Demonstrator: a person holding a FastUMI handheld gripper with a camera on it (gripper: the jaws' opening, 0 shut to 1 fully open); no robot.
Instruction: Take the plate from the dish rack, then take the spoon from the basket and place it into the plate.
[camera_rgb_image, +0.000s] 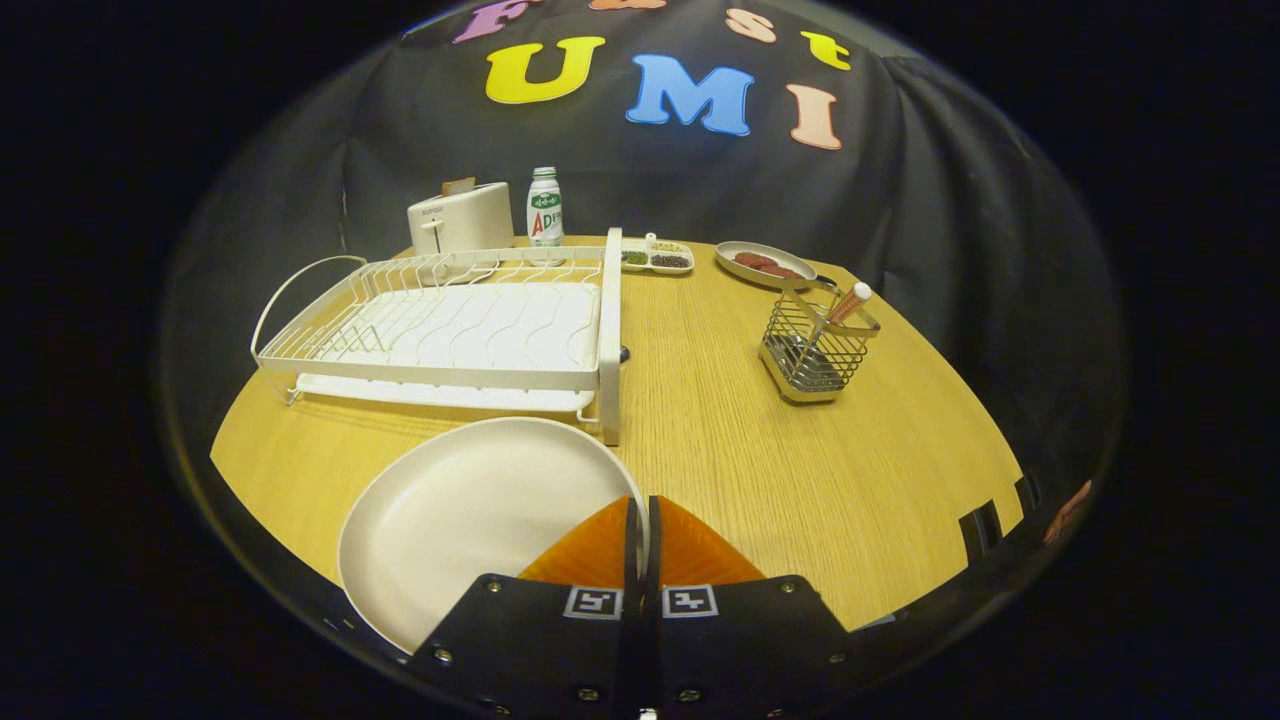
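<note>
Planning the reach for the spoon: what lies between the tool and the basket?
In the gripper view, bare wooden table lies between the tool, shut on the plate rim, and the basket.

The gripper points forward and a little down; its two fingers are pressed together.

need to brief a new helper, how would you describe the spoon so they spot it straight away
Start at the white dish rack on the wooden table, then look across to the wire basket beyond the shut gripper. The spoon is the lone handle leaning out of that basket, near a dish of reddish food.
</note>
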